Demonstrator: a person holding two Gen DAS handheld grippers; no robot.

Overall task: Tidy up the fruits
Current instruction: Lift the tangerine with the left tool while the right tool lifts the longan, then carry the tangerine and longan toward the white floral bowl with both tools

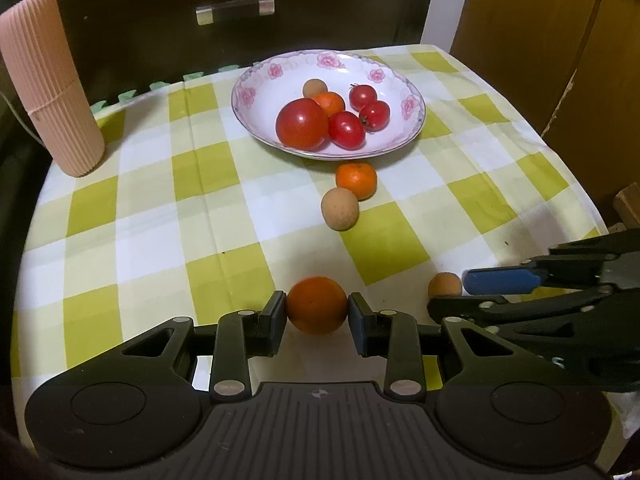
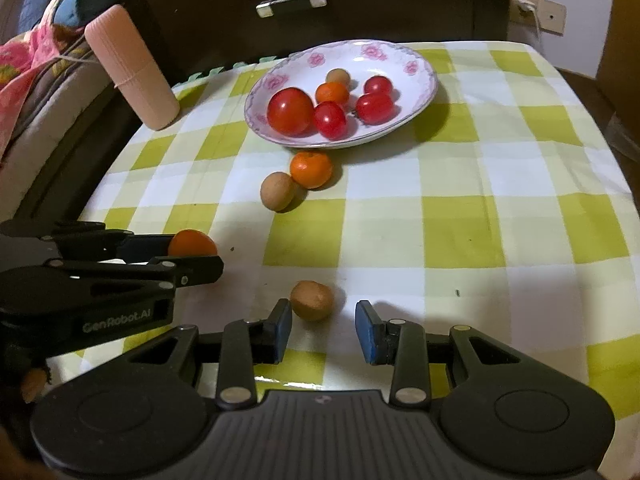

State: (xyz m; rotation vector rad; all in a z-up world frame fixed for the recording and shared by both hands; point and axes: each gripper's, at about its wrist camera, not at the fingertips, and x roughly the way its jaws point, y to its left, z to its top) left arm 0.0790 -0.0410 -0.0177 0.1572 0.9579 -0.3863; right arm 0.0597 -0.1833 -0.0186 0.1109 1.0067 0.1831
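My left gripper (image 1: 317, 312) is shut on an orange tangerine (image 1: 317, 310) that rests on the checked tablecloth (image 1: 160, 208); the right wrist view shows that gripper (image 2: 192, 256) from the side with the tangerine (image 2: 192, 243). A small brown fruit (image 2: 312, 301) lies between the pads of my right gripper (image 2: 323, 320), which is open. The fruit sits close to the left pad, and a gap separates it from the right pad. A white flowered plate (image 1: 248, 92) at the back holds a large tomato (image 1: 302, 124), three small tomatoes, a tangerine and a brown fruit.
Another tangerine (image 1: 356, 181) and a brown fruit (image 1: 339, 209) lie touching on the cloth in front of the plate. A pink ribbed cylinder (image 1: 48, 84) stands at the back left. A dark drawer front with a handle (image 1: 235, 10) rises behind the table. The cloth drops off at the right edge.
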